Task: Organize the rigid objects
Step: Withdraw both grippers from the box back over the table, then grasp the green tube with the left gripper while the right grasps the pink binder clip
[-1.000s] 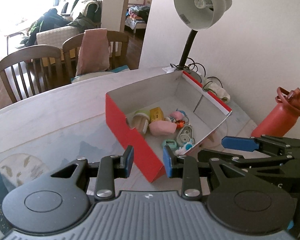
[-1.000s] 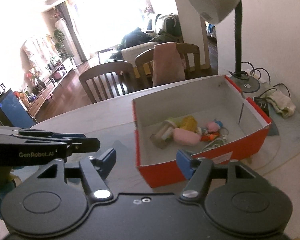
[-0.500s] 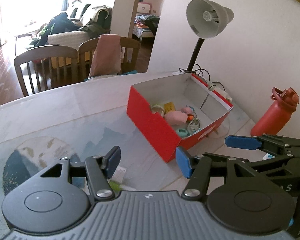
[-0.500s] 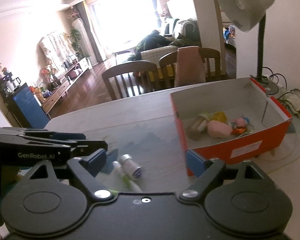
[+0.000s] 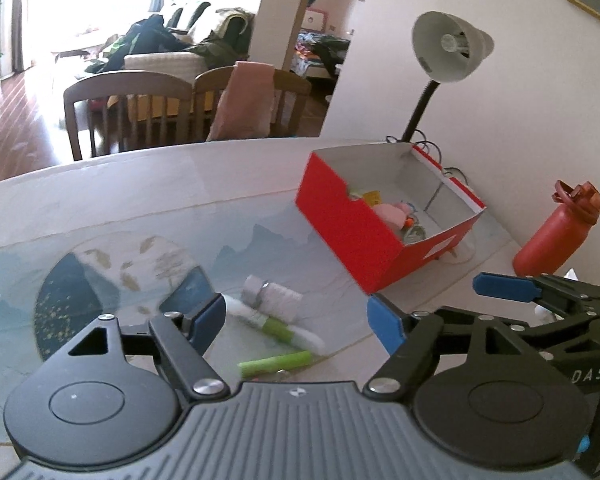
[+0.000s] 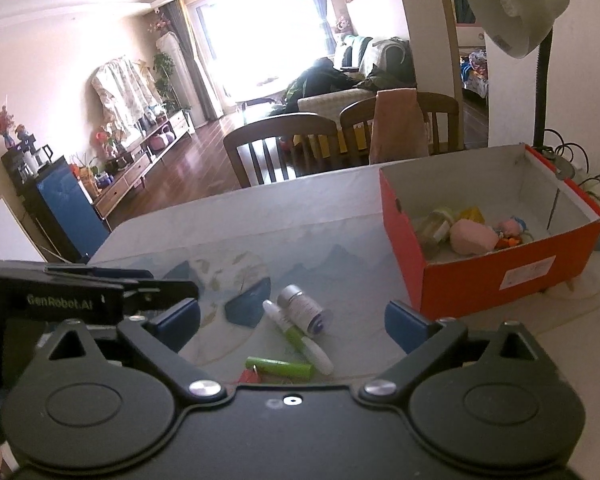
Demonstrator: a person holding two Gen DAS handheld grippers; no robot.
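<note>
A red box with white inside walls stands on the table and holds several small items, among them a pink one. In front of it lie a small white bottle, a white and green pen and a green stick. My left gripper is open and empty above these. My right gripper is open and empty over them too; it also shows at the right of the left wrist view.
A red water bottle stands right of the box by the wall. A desk lamp rises behind the box with cables at its base. Wooden chairs line the table's far edge.
Both grippers have pulled back and away from the box and opened wider. The bottle, pen and green stick have come into view between the fingers.
</note>
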